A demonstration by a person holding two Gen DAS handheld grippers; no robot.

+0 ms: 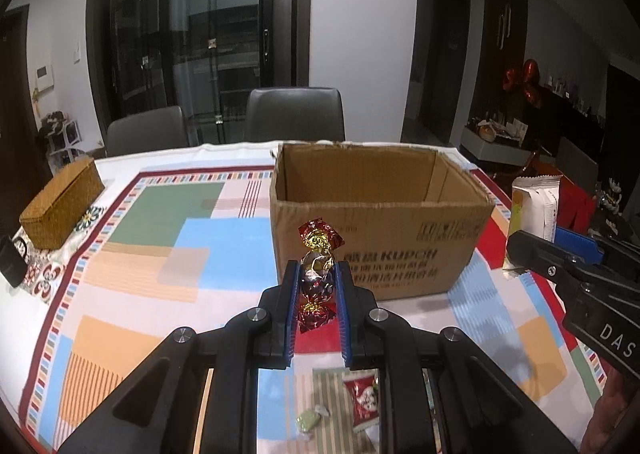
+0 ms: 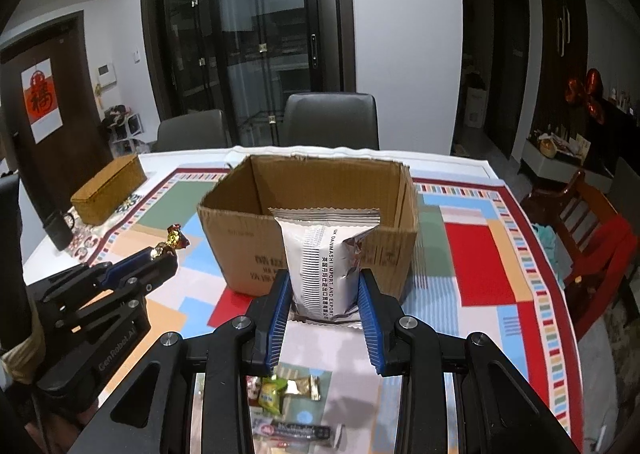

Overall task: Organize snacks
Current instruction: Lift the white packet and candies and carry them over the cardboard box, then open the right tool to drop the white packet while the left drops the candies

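Loose snacks (image 2: 290, 394) lie on the patterned tablecloth (image 1: 160, 254) right under both tools. Above them, the left gripper (image 1: 316, 274) pinches a red-and-gold foil candy (image 1: 318, 254), and the right gripper (image 2: 324, 286) clamps an upright silver packet (image 2: 326, 262). Both hang just before the open cardboard box (image 2: 320, 189); a wicker box (image 1: 60, 209) sits far left.

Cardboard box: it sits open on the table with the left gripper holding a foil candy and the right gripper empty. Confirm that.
Wrong on one count: the right gripper is not empty. The right wrist view shows it shut on a silver snack packet. The rest stands: the cardboard box sits open on the table, and the left gripper holds the foil candy.
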